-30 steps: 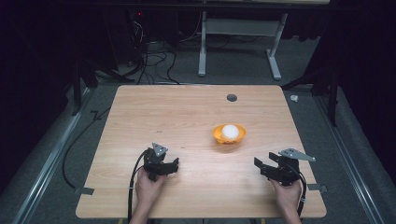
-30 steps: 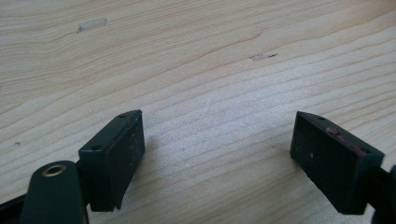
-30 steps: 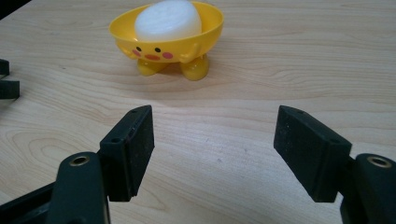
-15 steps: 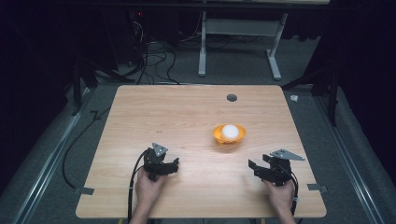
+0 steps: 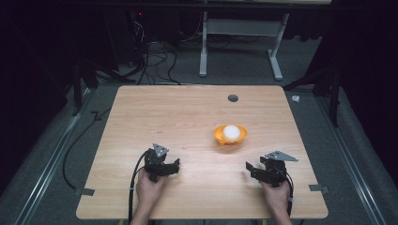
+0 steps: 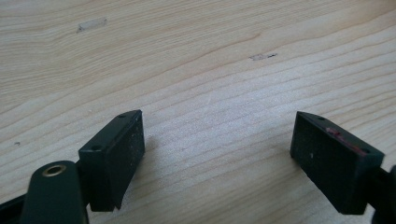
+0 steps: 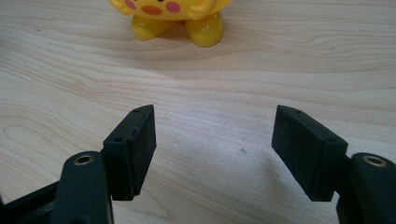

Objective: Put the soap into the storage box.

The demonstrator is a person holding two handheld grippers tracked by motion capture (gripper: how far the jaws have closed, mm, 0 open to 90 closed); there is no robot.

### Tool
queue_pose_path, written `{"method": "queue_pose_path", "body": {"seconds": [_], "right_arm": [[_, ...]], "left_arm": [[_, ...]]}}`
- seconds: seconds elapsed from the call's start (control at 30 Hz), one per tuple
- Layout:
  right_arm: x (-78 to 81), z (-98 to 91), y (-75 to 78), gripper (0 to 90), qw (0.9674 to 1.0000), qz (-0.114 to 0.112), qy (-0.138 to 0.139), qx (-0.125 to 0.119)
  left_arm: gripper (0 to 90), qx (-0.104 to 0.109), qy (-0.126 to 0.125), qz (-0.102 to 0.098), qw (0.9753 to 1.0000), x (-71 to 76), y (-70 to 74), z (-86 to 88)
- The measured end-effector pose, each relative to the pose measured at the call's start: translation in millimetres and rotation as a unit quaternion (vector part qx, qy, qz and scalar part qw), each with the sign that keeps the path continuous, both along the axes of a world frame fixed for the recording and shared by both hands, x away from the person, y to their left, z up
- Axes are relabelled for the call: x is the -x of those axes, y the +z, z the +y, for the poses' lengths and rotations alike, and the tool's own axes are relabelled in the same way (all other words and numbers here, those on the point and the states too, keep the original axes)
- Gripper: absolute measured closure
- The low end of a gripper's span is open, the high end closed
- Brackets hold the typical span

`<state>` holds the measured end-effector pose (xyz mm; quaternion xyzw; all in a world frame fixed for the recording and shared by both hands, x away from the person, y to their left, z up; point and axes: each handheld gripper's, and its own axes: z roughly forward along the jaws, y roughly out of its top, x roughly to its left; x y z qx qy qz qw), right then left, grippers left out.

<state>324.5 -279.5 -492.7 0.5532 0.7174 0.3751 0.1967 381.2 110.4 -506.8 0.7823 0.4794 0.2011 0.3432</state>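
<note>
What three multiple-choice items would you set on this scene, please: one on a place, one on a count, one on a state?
1. Where does the yellow character-shaped plastic cup stand?
A. on the floor
B. on the light wooden table, ahead of the right gripper
C. at the table's left edge

2. How many round white balls lie in it?
A. one
B. two
C. three

3. How do the left gripper's jaws stand?
A. shut on the ball
B. shut on the cup
C. apart, nothing between

Key: B, the cup sits right of the table's middle; A, a single ball shows; C, bare wood lies between the jaws.
</note>
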Motion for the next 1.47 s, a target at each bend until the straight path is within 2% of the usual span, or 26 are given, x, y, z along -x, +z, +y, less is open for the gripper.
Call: {"method": "queue_pose_path", "body": {"seconds": [0.27,0.47,0.7,0.87,1.47], "right_arm": [[-3.0,2.8,-8.0,31.2,0.9999,0.009,-0.002,0.013],[-5.7,5.9,-7.9,30.9,0.9996,0.009,-0.002,0.027],[-6.1,11.2,-8.9,30.1,0.9987,0.009,-0.002,0.05],[-6.2,16.9,-9.4,28.8,0.9968,0.006,0.001,0.08],[-6.5,17.0,-9.6,27.3,0.9968,0.008,0.005,0.079]], "left_arm": [[18.2,0.0,0.0,0.0,1.0,0.0,0.0,0.0],[18.1,0.0,0.0,0.0,1.0,0.0,0.0,0.0],[18.2,0.0,0.0,0.0,1.0,0.1,0.0,0.0],[18.1,0.0,0.0,0.0,1.0,0.3,0.0,0.0],[18.1,0.0,0.0,0.0,1.0,0.4,0.0,-0.1]]}}
